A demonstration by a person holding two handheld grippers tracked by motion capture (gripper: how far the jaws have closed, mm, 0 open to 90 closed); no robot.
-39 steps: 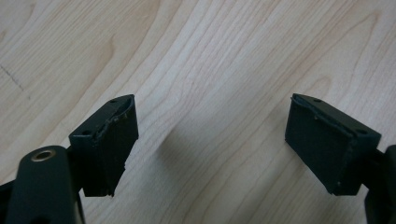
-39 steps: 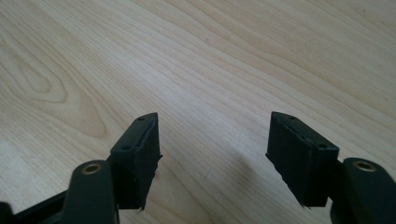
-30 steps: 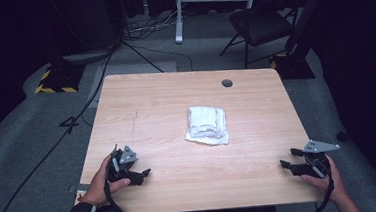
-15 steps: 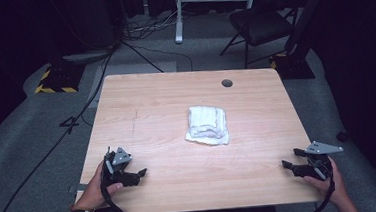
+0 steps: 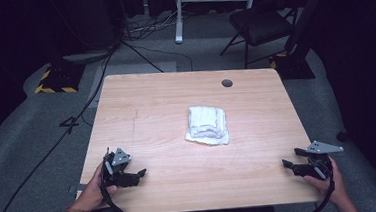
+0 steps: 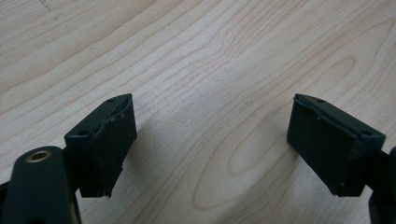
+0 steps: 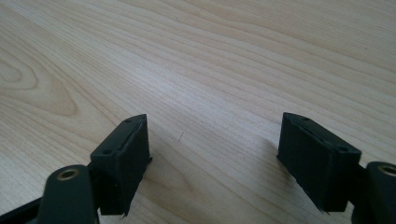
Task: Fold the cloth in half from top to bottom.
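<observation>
While both hands rest at the near edge of the worktop [image 5: 155,103], the folded white cloth [image 5: 207,125] lies mid-worktop, ahead of you and between the tools, well apart from each. Neither is clearly nearer. Your left tool [image 5: 138,173] is spread wide, nothing gripped. Your right tool [image 5: 289,161] has just been opening, with only bare wood between its jaws.

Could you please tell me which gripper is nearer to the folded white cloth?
Left, narrowly. The left gripper sits at the near-left of the folded white cloth; the right gripper sits at its near-right, slightly farther away.
</observation>
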